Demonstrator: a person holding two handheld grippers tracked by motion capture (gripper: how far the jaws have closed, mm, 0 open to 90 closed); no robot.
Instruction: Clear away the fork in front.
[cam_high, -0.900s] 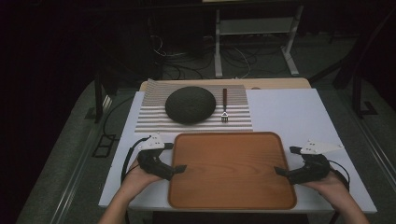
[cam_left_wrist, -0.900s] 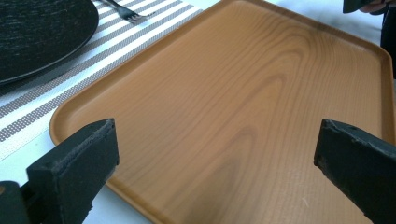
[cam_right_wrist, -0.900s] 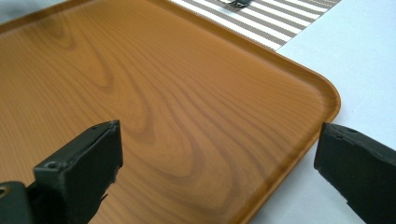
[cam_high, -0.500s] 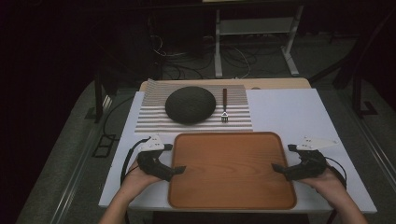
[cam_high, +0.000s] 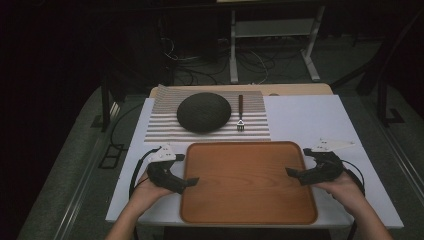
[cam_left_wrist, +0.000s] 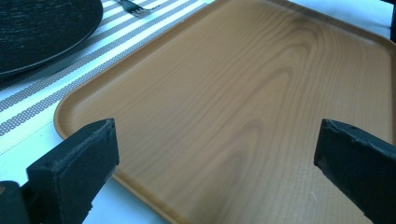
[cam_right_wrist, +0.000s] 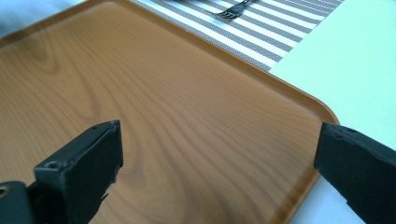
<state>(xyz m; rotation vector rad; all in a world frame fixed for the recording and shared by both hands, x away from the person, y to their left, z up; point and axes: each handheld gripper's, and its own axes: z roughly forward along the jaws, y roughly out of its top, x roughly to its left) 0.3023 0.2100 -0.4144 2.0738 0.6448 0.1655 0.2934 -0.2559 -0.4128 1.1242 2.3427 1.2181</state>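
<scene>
On white table (cam_high: 310, 120), wooden tray (cam_high: 247, 180), striped mat (cam_high: 165, 127), left gripper (cam_high: 187, 182) and right gripper (cam_high: 292, 172) spread, dark room.

tray (cam_high: 248, 185) bare, open to tongs | plate (cam_high: 203, 112), fork (cam_high: 240, 113) beyond far rim

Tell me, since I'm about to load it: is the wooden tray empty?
Empty. The wooden tray shows bare wood grain across its whole surface in all three views.

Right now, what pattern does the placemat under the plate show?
Grey and white stripes on the placemat; clearest in the high view.
</scene>
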